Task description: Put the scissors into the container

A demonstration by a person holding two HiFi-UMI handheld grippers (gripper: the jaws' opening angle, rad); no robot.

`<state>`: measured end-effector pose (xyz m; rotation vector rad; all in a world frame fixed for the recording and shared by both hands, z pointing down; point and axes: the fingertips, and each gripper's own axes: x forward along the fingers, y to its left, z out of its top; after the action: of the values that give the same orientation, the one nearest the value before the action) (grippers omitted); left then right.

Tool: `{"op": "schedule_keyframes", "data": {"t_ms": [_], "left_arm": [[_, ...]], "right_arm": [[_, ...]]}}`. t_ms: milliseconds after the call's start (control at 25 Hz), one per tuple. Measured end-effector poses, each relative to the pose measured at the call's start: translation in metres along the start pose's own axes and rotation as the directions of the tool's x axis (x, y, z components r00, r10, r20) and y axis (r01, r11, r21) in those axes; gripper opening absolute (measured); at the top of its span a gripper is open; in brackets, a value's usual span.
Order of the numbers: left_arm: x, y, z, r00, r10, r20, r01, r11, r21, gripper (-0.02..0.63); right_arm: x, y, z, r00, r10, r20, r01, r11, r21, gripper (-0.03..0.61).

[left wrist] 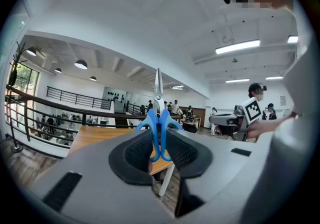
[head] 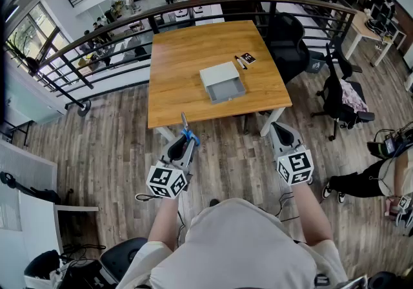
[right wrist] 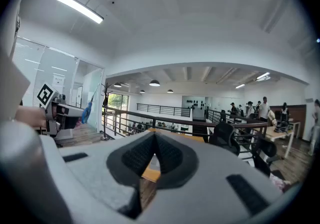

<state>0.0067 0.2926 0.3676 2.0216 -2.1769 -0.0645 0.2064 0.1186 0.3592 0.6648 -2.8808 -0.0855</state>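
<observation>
Blue-handled scissors stand upright in my left gripper, which is shut on their handles in front of the table's near edge. In the left gripper view the handles sit pinched between the black pads and the closed blade points up. The grey container, an open box, rests in the middle of the wooden table, well ahead of both grippers. My right gripper hovers to the right at the same height. Its pads meet at the tip with nothing between them.
A small black card and a pen lie on the table beyond the container. Black office chairs stand at the table's right side. A curved railing runs behind the table. Wooden floor lies below the grippers.
</observation>
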Motion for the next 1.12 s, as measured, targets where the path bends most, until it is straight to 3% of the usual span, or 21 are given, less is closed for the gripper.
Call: {"op": "schedule_keyframes", "data": {"t_ms": [1120], "left_arm": [[-0.026, 0.019, -0.009, 1.0, -0.027, -0.014, 0.027, 1.0, -0.005, 0.08]], "right_arm": [[0.008, 0.036, -0.007, 1.0, -0.023, -0.006, 0.023, 0.999, 0.047, 0.002]]}}
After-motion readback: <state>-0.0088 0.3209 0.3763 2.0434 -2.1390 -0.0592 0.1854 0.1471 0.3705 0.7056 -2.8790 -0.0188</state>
